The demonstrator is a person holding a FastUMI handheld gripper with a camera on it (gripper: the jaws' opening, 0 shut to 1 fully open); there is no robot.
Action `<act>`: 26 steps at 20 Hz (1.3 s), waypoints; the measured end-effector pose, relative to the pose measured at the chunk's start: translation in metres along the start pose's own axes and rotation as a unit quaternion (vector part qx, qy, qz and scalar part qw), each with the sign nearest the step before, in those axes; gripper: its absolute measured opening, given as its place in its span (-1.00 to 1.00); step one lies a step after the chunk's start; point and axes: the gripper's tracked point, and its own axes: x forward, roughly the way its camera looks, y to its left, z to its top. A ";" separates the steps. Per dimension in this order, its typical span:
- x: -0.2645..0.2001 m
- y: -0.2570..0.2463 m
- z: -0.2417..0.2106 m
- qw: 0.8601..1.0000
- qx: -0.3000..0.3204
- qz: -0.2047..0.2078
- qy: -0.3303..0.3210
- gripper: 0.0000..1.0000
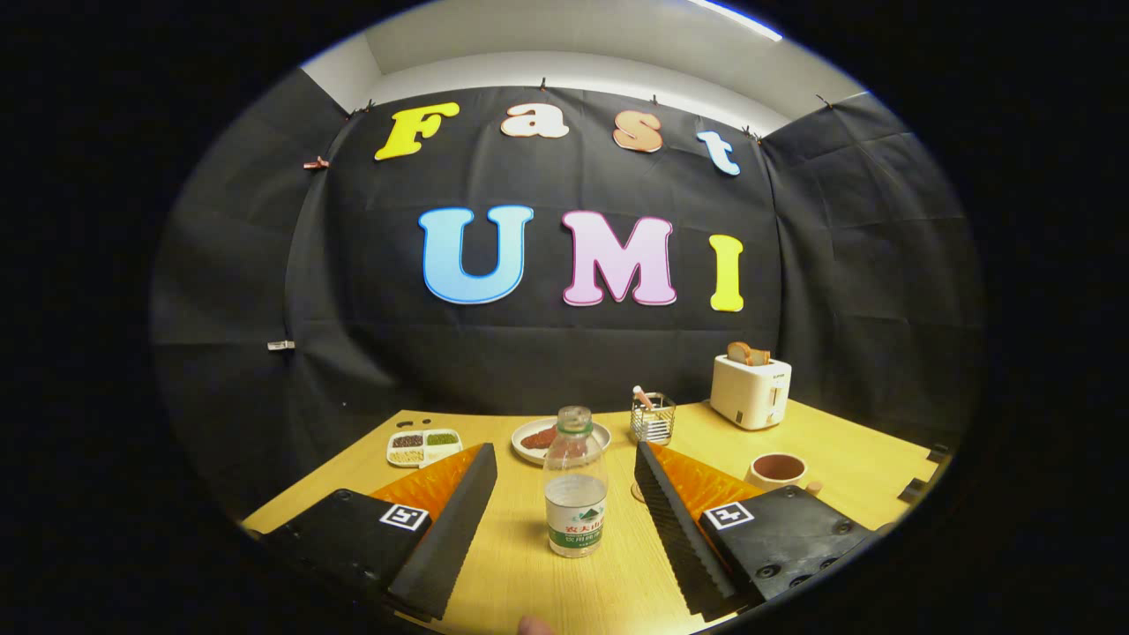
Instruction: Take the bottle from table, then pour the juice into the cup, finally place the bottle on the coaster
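A clear plastic bottle (pixel 575 483) with a green and white label stands upright on the wooden table (pixel 847 450), uncapped, with a little liquid near its bottom. It is between my gripper's (pixel 564 459) two fingers, which stand wide open with a gap on each side of it. A brown-lined cup (pixel 777 470) sits on the table to the right, just beyond the right finger. A small part of a round coaster (pixel 636 490) peeks out beside the right finger, mostly hidden by it.
Beyond the bottle lies a plate (pixel 554 440) with dark red food. A divided tray of beans (pixel 423 446) is at the left, a wire basket (pixel 653 418) behind the right finger, and a white toaster (pixel 751 390) with bread at the back right.
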 end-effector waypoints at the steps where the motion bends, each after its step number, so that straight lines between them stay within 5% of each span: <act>1: 0.008 -0.001 -0.013 1.000 0.002 -0.003 0.003 0.94; 7: 0.052 -0.003 -0.074 1.000 0.005 -0.010 0.016 0.94; 15: 0.091 -0.008 -0.085 1.000 0.008 -0.015 -0.008 0.94; 19: 0.095 -0.009 -0.085 1.000 0.018 -0.020 -0.005 0.52; 22: 0.089 -0.013 -0.070 0.999 0.046 -0.025 0.002 0.47; 26: 0.083 -0.028 -0.040 0.986 0.161 -0.040 -0.003 0.46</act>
